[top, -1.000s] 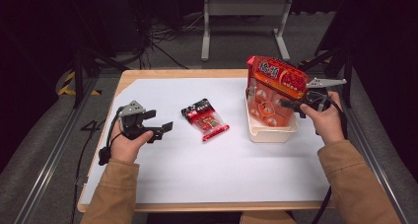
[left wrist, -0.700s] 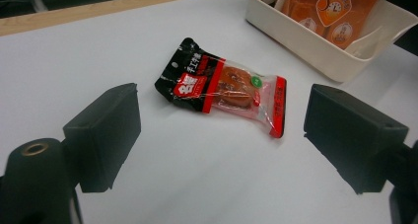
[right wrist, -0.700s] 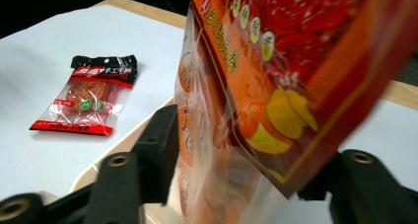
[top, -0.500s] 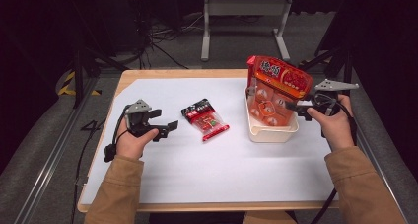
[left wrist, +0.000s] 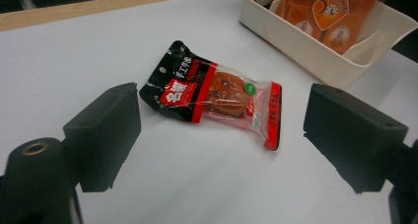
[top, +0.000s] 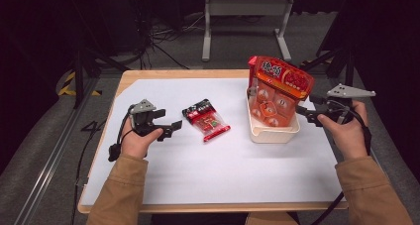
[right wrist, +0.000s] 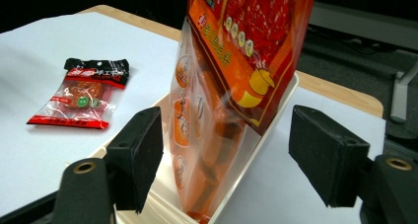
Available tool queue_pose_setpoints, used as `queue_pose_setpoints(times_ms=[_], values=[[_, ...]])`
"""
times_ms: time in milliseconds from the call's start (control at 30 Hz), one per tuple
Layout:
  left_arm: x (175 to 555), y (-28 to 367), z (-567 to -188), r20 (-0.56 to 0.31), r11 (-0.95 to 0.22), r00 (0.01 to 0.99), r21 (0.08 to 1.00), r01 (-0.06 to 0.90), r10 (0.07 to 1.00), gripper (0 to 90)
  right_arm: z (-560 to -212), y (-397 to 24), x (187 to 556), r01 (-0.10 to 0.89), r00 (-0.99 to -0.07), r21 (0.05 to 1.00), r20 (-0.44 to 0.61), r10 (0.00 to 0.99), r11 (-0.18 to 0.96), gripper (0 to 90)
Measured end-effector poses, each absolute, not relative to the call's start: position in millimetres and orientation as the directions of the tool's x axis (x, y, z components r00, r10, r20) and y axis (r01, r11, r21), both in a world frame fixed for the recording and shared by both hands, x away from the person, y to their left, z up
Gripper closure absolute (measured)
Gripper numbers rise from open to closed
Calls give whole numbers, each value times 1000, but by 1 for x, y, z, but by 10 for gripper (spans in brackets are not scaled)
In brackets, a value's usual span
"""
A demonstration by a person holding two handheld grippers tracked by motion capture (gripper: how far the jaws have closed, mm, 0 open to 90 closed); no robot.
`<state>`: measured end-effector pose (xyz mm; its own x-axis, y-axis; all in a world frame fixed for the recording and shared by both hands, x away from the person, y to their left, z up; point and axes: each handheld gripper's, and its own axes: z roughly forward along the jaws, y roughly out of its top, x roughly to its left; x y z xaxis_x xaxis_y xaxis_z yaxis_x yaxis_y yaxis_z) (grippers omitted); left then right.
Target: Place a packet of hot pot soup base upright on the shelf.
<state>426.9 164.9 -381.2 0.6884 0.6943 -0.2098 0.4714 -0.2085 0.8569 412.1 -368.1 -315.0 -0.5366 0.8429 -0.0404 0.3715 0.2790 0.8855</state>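
From the high view, the large orange snack bag [top: 278, 93] stands upright in the cream tray [top: 273, 133], with the right gripper [top: 303, 111] just beside it, its jaws just opened and off the bag. In the left gripper view, the small red-and-black snack packet [left wrist: 217, 93] lies flat on the white table [left wrist: 59, 71] ahead of spread, empty jaws. The right gripper view shows the bag's edge between released jaws, neither pad touching.

place: lab — white-topped table [top: 198, 185] | floor cables [top: 163, 36] | dark surround
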Motion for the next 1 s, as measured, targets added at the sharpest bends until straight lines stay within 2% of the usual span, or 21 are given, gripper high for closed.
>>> queue_pose_setpoints(times_ms=[633, 1000], values=[[427, 147, -382, -212, -221, 700, 853, 473, 681, 176, -316, -347, 377, 299, -624, 891, -89, 776, 343, 312], [450, 133, -385, -186, -232, 675, 846, 479, 714, 190, -319, -326, 368, 260, -684, 900, -84, 725, 349, 300]])
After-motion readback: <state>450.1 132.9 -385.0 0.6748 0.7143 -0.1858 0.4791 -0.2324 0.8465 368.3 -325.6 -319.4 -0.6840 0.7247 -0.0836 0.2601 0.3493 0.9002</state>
